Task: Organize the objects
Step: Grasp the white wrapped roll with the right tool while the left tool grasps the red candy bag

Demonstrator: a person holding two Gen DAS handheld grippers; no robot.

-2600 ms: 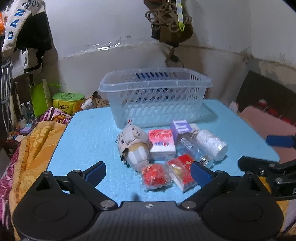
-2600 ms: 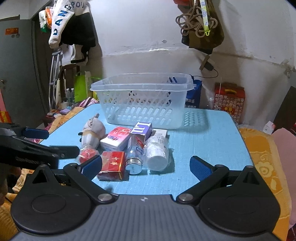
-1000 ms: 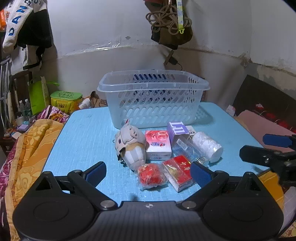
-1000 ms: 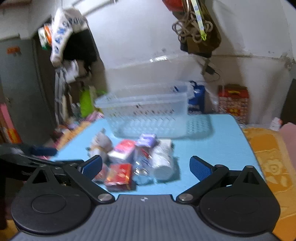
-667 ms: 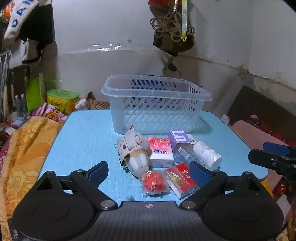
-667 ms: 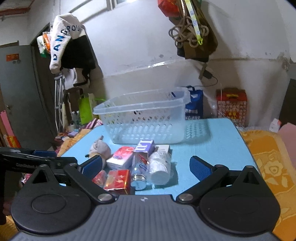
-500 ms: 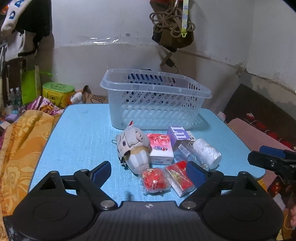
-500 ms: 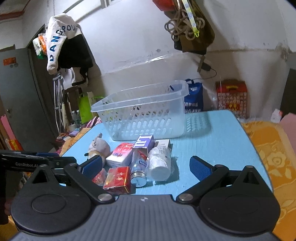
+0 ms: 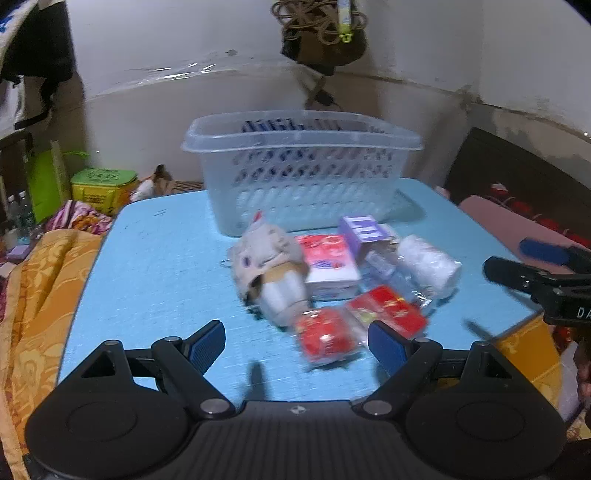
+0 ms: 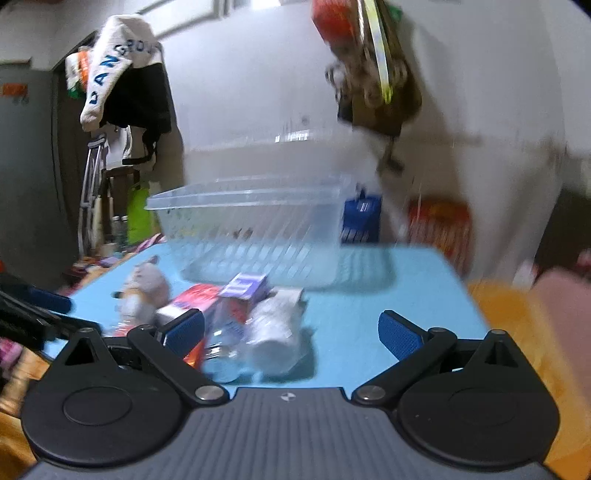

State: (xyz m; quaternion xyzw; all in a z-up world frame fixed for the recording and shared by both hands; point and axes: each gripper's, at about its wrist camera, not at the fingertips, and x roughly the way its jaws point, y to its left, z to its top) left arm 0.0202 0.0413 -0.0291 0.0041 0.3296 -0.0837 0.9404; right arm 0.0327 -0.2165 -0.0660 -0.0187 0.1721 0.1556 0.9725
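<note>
A clear plastic basket (image 9: pixel 303 173) stands at the back of the blue table (image 9: pixel 155 266). In front of it lies a cluster: a grey plush toy (image 9: pixel 269 269), a white and red box (image 9: pixel 328 266), a purple box (image 9: pixel 364 232), a clear bottle (image 9: pixel 391 273), a white roll (image 9: pixel 428 262), a red box (image 9: pixel 388 310) and a red packet (image 9: pixel 325 336). My left gripper (image 9: pixel 297 341) is open and empty, just short of the red packet. My right gripper (image 10: pixel 291 330) is open and empty before the bottle (image 10: pixel 221 354) and roll (image 10: pixel 273 339); it shows at the right in the left wrist view (image 9: pixel 535 273).
An orange patterned cloth (image 9: pixel 37 295) lies left of the table, with a green box (image 9: pixel 103 184) on the floor behind. Clothes (image 10: pixel 118 74) hang at the left, a bag (image 9: pixel 321 33) on the wall above the basket (image 10: pixel 255 229). A red box (image 10: pixel 439 225) stands right of the table.
Both grippers have moved in closer to the cluster on the table, and the views are blurred by motion. Both stay open and empty. The objects have not moved.
</note>
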